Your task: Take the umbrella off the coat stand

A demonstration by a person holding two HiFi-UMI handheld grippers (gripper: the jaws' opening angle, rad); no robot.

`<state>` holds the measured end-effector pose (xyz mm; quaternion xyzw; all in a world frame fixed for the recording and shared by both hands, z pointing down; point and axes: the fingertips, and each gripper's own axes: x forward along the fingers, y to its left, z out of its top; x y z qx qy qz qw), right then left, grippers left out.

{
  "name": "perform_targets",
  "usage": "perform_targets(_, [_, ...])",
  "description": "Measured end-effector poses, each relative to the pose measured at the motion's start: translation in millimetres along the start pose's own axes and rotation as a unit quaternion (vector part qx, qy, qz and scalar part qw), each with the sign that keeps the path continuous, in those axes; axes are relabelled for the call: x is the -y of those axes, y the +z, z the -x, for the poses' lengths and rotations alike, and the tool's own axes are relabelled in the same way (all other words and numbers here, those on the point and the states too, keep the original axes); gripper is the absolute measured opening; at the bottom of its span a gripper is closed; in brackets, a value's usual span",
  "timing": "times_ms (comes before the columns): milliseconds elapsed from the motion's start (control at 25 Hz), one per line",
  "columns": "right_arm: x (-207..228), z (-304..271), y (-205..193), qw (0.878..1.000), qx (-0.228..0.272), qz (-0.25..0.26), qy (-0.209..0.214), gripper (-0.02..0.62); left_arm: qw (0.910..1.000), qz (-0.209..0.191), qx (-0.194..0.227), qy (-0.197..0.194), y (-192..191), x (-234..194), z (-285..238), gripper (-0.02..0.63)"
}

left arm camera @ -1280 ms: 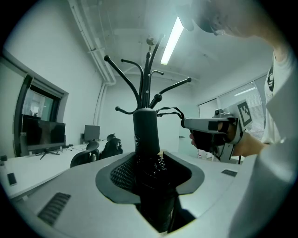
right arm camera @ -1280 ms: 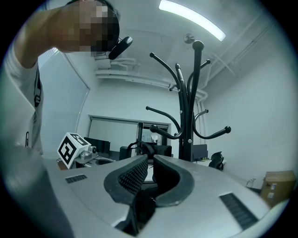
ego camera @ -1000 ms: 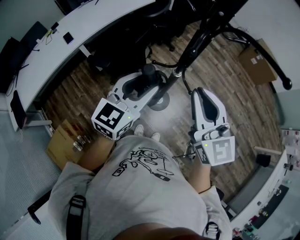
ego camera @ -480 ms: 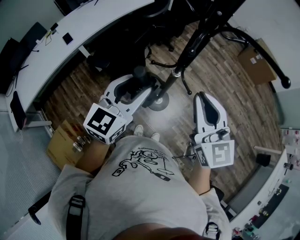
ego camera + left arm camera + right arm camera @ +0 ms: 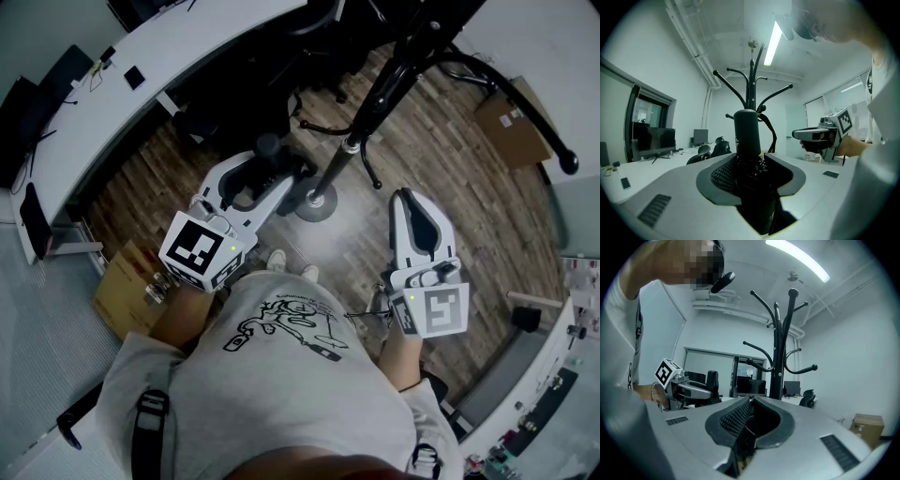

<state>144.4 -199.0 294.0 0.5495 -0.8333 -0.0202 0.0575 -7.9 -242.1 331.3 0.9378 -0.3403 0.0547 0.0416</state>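
A folded black umbrella (image 5: 747,136) stands upright between the jaws of my left gripper (image 5: 751,165), which is shut on it. Its wrist strap (image 5: 770,132) loops down on the right side. In the head view the left gripper (image 5: 270,176) holds the umbrella (image 5: 269,148) just left of the black coat stand (image 5: 373,96), apart from the pole. The stand's hooks (image 5: 751,89) rise behind the umbrella. My right gripper (image 5: 411,199) hovers right of the stand, its jaws closed together on nothing (image 5: 751,401). The stand (image 5: 780,352) is straight ahead of it.
The stand's round base (image 5: 317,202) sits on the wooden floor by the person's shoes (image 5: 278,262). A curved white desk (image 5: 178,52) with office chairs runs along the back left. Cardboard boxes stand at right (image 5: 511,127) and left (image 5: 127,286).
My left gripper has drawn the umbrella a little leftward, away from the stand's pole. The right gripper has stayed where it was.
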Motion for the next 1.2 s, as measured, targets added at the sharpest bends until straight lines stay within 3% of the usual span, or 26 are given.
perform_targets(1200, [8,4,-6,1.000,-0.007,-0.001,-0.003,0.032,1.0000,0.006,-0.002,-0.003,1,9,-2,0.199])
